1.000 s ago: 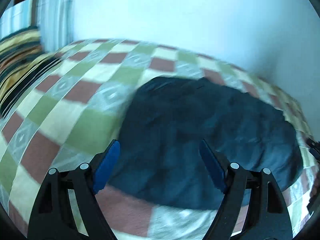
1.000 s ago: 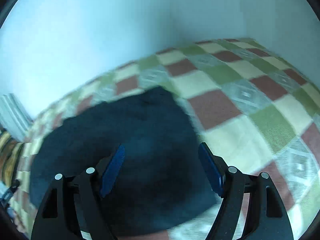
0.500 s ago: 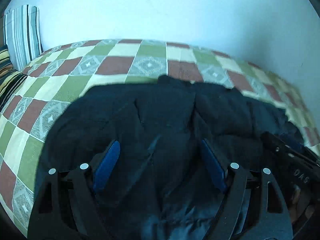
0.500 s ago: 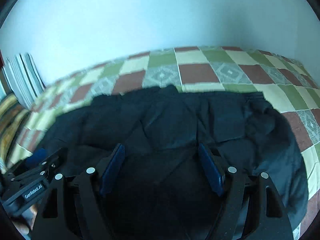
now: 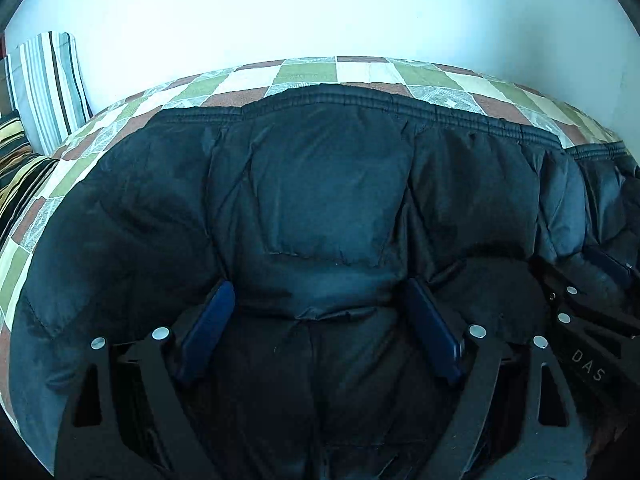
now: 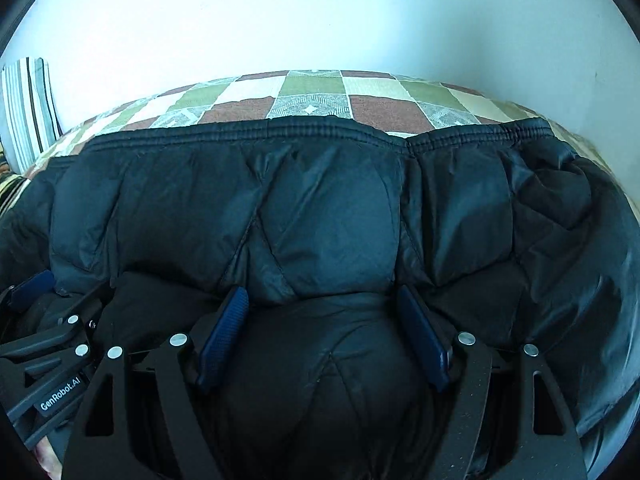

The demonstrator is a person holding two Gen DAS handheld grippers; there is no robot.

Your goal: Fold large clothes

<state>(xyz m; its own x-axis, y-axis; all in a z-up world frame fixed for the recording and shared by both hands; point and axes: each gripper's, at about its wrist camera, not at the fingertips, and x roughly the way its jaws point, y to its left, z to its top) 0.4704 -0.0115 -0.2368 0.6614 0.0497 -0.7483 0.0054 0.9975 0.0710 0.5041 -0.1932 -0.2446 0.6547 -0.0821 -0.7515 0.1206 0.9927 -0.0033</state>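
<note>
Between both sets of fingers bulges the black puffer jacket (image 5: 332, 200), its elastic hem running nine to three o'clock across the checkered bedspread (image 5: 308, 72); left gripper (image 5: 320, 320) opening, right gripper (image 6: 320, 328) spread, neither pinching.

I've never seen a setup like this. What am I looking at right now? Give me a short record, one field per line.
Garment: black quilted jacket, spread out, elastic hem at the far edge
Surface: bed with checked bedspread in green, cream and brown
Left gripper: jaws opening, pressed into a puffed fold of the jacket, not clamping it
Right gripper: open, down on the jacket beside the left one
Background: pale wall, striped cushion on the left
</note>
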